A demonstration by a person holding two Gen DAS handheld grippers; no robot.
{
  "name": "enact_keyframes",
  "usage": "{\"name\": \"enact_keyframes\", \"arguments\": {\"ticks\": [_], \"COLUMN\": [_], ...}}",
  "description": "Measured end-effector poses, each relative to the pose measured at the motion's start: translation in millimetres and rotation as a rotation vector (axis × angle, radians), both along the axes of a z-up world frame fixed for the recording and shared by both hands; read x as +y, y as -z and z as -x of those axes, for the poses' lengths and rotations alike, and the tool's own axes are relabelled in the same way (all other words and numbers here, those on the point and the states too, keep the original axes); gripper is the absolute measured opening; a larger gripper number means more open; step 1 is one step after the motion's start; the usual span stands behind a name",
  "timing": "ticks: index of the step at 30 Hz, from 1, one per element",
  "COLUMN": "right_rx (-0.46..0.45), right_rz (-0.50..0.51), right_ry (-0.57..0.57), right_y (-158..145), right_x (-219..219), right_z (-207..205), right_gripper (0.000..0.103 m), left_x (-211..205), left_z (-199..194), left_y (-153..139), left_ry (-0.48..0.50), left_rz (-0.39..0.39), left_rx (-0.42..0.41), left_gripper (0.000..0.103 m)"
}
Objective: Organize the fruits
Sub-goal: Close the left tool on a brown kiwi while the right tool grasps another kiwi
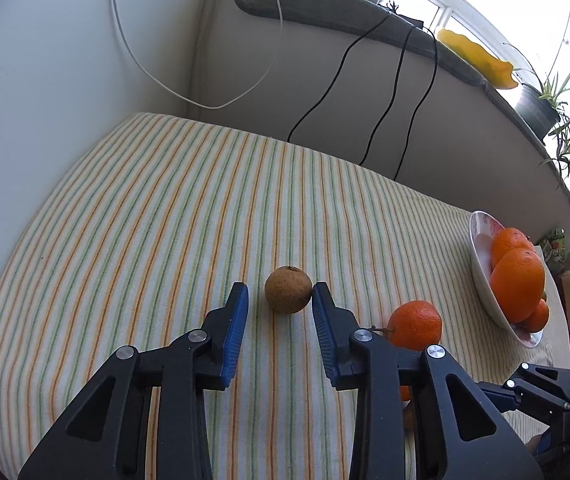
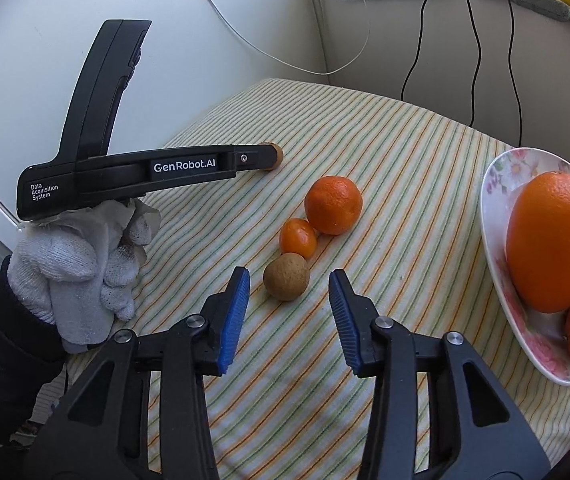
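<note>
In the left wrist view a small brown round fruit (image 1: 288,289) lies on the striped cloth between the tips of my left gripper (image 1: 280,289). The right pad is right against it and a gap shows on the left, so the gripper is open. In the right wrist view a second brown fruit (image 2: 286,276) lies between the tips of my right gripper (image 2: 289,276), which is open with gaps on both sides. Just behind that fruit sit a small mandarin (image 2: 297,237) and a larger mandarin (image 2: 333,204). The left gripper (image 2: 271,158) shows side-on, held by a gloved hand (image 2: 73,264).
A white flowered bowl (image 2: 497,184) with a large orange (image 2: 553,240) and smaller ones stands at the right of the table. Black cables (image 1: 397,92) and a white cable (image 1: 141,60) hang along the wall behind. Potted plants (image 1: 541,104) line the windowsill.
</note>
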State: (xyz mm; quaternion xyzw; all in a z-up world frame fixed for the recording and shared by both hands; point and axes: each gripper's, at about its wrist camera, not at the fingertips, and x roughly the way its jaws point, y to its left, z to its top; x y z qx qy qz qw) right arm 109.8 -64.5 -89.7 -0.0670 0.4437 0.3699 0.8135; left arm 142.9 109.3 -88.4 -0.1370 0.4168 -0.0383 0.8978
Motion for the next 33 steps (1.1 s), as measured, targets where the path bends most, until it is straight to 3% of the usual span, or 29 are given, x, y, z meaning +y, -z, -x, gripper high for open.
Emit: {"name": "enact_keyframes", "arguments": {"ticks": [12, 17, 33], "right_rx": [0.013, 0.014, 0.005], "right_rz": [0.006, 0.008, -0.019], "right_ry": [-0.001, 0.000, 0.023], "right_y": [10.4, 12.1, 4.1], "right_x": [11.9, 12.6, 1.8], "right_z": [-2.5, -3.4, 4.2], "right_gripper": [0.027, 0.027, 0.027], "left_x": [-5.5, -10.0, -9.3], "left_z": [-8.7, -10.0, 3.3], "left_y": [2.7, 2.5, -5.6], "left_ry": [0.030, 0.040, 0.027], "left_rz": [-0.016, -0.046, -0.036], "left_rx": [0.001, -0.006, -0.031], "left_gripper": [0.025, 0.023, 0.023]}}
